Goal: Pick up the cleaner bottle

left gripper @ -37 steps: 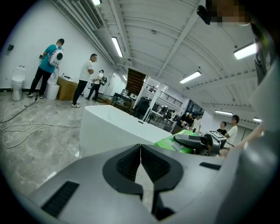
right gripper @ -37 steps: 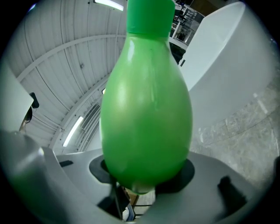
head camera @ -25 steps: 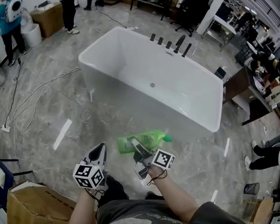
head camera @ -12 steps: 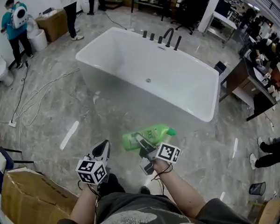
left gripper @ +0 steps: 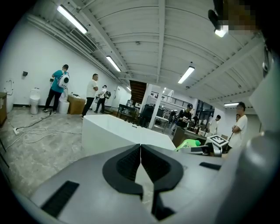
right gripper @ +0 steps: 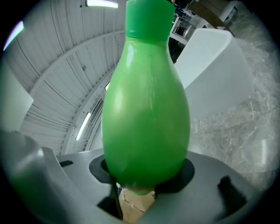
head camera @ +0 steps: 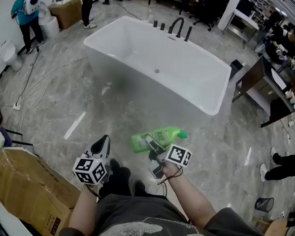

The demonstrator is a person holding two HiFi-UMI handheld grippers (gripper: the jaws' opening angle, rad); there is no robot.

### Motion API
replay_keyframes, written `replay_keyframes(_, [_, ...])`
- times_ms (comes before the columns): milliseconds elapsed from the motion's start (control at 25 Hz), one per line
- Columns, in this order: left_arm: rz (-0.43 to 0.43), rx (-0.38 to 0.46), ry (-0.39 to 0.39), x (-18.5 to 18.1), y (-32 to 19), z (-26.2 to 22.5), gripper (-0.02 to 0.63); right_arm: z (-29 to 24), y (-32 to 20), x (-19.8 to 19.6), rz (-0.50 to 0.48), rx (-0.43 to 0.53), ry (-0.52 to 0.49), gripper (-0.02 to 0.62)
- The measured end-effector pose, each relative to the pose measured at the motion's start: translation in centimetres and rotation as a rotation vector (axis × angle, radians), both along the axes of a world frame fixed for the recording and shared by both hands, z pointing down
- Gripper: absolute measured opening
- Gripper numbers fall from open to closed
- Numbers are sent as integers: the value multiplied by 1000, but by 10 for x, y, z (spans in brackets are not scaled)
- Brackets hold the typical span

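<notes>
The green cleaner bottle (head camera: pixel 159 137) lies on its side in the air above the marble floor, with my right gripper (head camera: pixel 147 141) shut on its body. In the right gripper view the bottle (right gripper: pixel 146 100) fills the middle, cap pointing away, both jaws pressed on its lower end. My left gripper (head camera: pixel 103 143) hangs beside it at the left, holding nothing. In the left gripper view its jaws (left gripper: pixel 141 162) meet along a closed line, and the bottle (left gripper: pixel 188 143) shows small at the right.
A white bathtub (head camera: pixel 215 96) with black taps stands ahead. A big cardboard box (head camera: pixel 25 182) sits at my lower left. Cables (head camera: pixel 40 89) trail over the floor at the left. People (head camera: pixel 27 7) stand at the far left, a desk (head camera: pixel 272 92) at the right.
The person has walked on. Both grippers travelled along, the bottle still held in the right one. The cardboard box has come further into view at the lower left.
</notes>
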State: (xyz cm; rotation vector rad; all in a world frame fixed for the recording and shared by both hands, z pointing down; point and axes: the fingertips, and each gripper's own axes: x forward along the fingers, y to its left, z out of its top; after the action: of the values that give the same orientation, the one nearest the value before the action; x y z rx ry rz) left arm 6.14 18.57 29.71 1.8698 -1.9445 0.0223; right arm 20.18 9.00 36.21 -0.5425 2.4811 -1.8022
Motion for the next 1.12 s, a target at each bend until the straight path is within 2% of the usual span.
replay_keyframes(320, [-65,-18,4,8,32,4,14,0,18,12,-42,18,0,206])
replay_keyframes(640, [-68,-1,21,25,45,6,14,-14,45,12,-106,45,-17,206])
replay_keyframes(1120, [-48,31,4,51,139,-2,14,-22,142,12,-153,65,-25,206])
